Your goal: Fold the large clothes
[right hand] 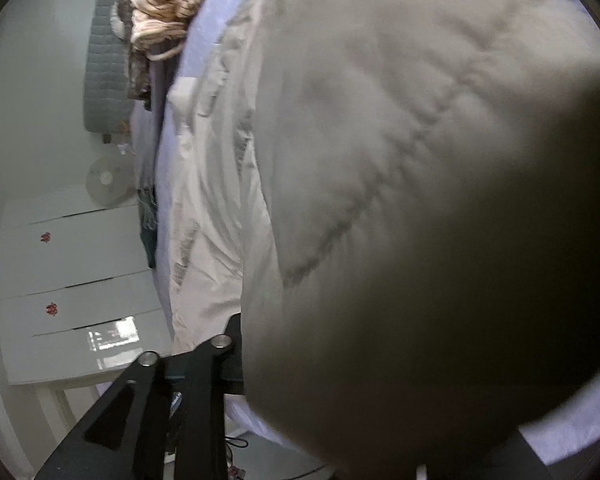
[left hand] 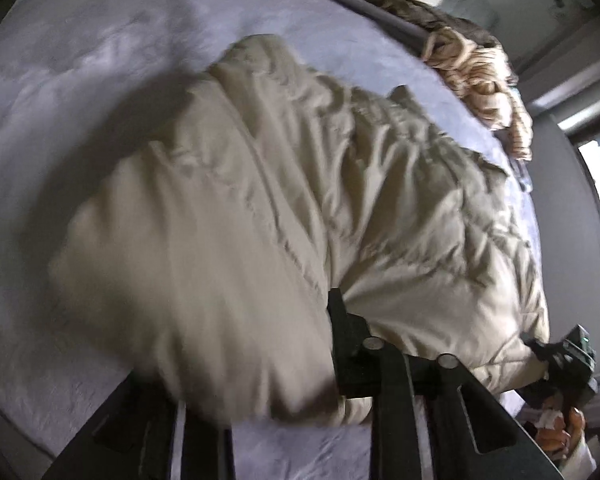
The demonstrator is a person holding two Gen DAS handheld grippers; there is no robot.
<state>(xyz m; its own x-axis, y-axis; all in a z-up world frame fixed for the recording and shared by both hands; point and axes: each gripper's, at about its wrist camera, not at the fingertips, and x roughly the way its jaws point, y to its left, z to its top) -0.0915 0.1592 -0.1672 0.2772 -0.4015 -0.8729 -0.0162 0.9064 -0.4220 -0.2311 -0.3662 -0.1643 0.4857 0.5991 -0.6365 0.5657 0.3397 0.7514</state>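
While the beige puffy coat (left hand: pixel 284 208) lies bunched on the lilac bed (left hand: pixel 80 92), the left gripper (left hand: pixel 260 340) clamps its near hem, fabric swallowing one finger. The right gripper (left hand: pixel 556 356) bites a corner alongside. Judged mid-fold: next, carry the hem across evenly and let go together.

The puffy beige jacket (right hand: pixel 420 200) buries the right gripper's (right hand: pixel 256 344) far finger, and blur smears the left gripper's (left hand: pixel 260 360) left finger.
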